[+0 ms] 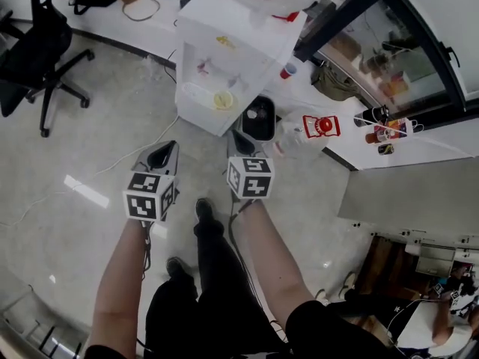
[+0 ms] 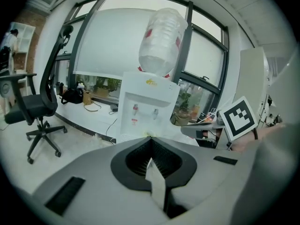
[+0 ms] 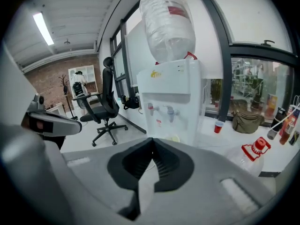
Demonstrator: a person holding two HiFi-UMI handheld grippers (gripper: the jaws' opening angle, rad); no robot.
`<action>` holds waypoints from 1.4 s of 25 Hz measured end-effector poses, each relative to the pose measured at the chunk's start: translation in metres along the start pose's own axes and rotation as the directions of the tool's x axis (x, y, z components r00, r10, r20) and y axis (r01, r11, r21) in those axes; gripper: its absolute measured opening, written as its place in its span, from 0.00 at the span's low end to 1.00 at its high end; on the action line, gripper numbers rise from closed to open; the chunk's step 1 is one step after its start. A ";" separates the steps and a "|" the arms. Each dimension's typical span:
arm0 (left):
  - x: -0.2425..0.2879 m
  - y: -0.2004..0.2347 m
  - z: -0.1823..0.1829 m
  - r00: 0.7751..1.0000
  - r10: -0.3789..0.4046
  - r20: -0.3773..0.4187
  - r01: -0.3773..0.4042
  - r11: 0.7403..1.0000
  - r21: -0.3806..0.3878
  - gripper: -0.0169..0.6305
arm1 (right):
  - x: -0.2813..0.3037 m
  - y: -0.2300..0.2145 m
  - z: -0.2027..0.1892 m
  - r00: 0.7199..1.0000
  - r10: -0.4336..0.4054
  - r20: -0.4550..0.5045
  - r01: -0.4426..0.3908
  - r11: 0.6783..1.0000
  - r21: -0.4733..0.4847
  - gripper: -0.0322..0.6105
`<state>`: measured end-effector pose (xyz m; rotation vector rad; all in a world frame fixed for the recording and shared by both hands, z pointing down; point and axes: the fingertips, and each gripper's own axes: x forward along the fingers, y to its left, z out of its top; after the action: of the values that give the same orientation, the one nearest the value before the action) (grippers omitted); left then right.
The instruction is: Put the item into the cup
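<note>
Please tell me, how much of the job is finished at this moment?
Nothing looks done yet. In hand: nothing. The left claw and the right claw are both shut with nothing between the jaws, and both point toward the water dispenser. A red cup stands beside the dispenser; its inside cannot be seen. Left to do: everything, that is, grasp the item, which I cannot identify here, and put it into the cup.

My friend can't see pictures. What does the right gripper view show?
The right hand-held gripper, jaws shut and empty, points at a white water dispenser topped with a big bottle. A black office chair stands left, a red cup right.
</note>
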<state>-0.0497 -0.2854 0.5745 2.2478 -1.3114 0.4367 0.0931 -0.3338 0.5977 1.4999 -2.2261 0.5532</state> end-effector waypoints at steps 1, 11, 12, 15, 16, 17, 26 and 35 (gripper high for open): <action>-0.011 -0.003 0.000 1.000 -0.002 0.004 0.002 1.000 -0.005 0.01 | -0.010 0.006 0.000 1.000 -0.003 0.004 0.003 1.000 0.007 0.05; -0.118 -0.033 0.008 0.998 -0.037 0.053 0.040 0.998 -0.044 0.01 | -0.121 0.067 0.012 0.999 -0.013 0.051 0.012 0.999 0.033 0.05; -0.130 -0.037 0.011 0.997 -0.042 0.061 0.045 0.998 -0.046 0.01 | -0.135 0.071 0.014 0.998 -0.020 0.058 0.017 0.999 0.044 0.05; -0.162 -0.052 0.022 0.995 -0.060 0.086 0.064 0.997 -0.052 0.01 | -0.173 0.083 0.024 0.996 -0.038 0.084 0.032 0.997 0.070 0.05; -0.172 -0.057 0.025 0.993 -0.066 0.093 0.071 0.996 -0.051 0.01 | -0.185 0.087 0.027 0.995 -0.044 0.092 0.037 0.997 0.072 0.05; -0.182 -0.062 0.027 0.992 -0.072 0.100 0.077 0.996 -0.047 0.01 | -0.196 0.091 0.029 0.994 -0.047 0.101 0.040 0.997 0.072 0.05; -0.265 -0.103 0.022 0.984 -0.117 0.137 0.120 0.993 -0.014 0.01 | -0.285 0.133 0.033 0.987 -0.041 0.156 0.030 0.997 0.073 0.05; -0.320 -0.117 0.038 0.974 -0.120 0.191 0.120 0.993 0.012 0.01 | -0.334 0.164 0.049 0.977 -0.043 0.208 0.038 0.999 0.028 0.05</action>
<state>-0.1015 -0.0300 0.3516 2.4023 -1.2571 0.1800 0.0509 -0.0438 0.3632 1.6808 -2.3457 0.4283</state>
